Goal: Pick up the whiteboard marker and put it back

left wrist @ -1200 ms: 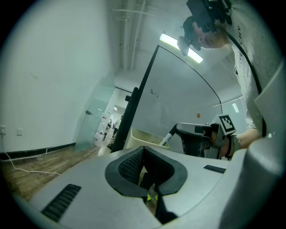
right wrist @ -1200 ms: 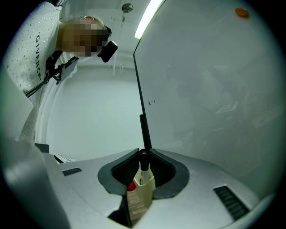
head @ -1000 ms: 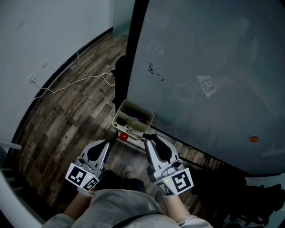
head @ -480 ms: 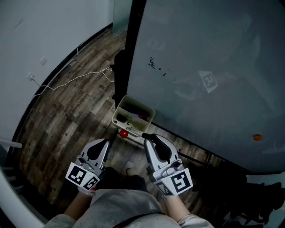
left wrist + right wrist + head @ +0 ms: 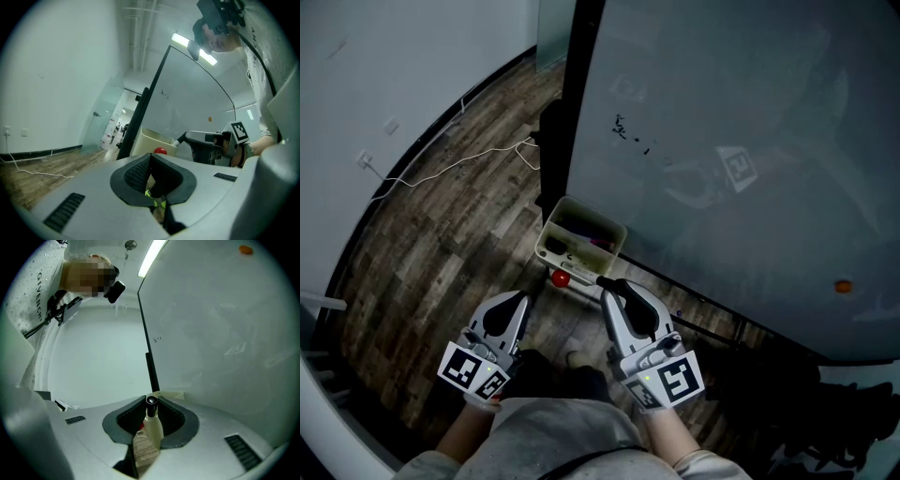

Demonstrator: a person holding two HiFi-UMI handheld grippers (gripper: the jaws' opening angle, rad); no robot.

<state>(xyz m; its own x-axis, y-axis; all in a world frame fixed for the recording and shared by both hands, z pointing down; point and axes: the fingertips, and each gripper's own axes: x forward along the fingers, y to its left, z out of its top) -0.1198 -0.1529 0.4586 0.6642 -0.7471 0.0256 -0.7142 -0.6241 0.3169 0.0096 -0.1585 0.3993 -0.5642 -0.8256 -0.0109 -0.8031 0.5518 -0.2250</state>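
My right gripper (image 5: 609, 286) is shut on the whiteboard marker (image 5: 151, 422), a white barrel with a black cap end that sticks out past the jaws. The marker's tip (image 5: 604, 280) hangs just short of the near rim of the cream tray (image 5: 551, 232), which is fixed at the whiteboard's lower left corner. In the left gripper view the right gripper (image 5: 206, 143) points the marker at that tray (image 5: 146, 139). My left gripper (image 5: 525, 298) is shut on nothing, a little left of and below the tray.
The large whiteboard (image 5: 741, 141) fills the right, with small black marks and an orange magnet (image 5: 843, 286). A red ball (image 5: 560, 278) sits at the tray's near edge. A white cable (image 5: 450, 169) trails over the wood floor.
My right gripper with the marker has edged slightly up and left toward the tray. The left gripper has hardly moved.
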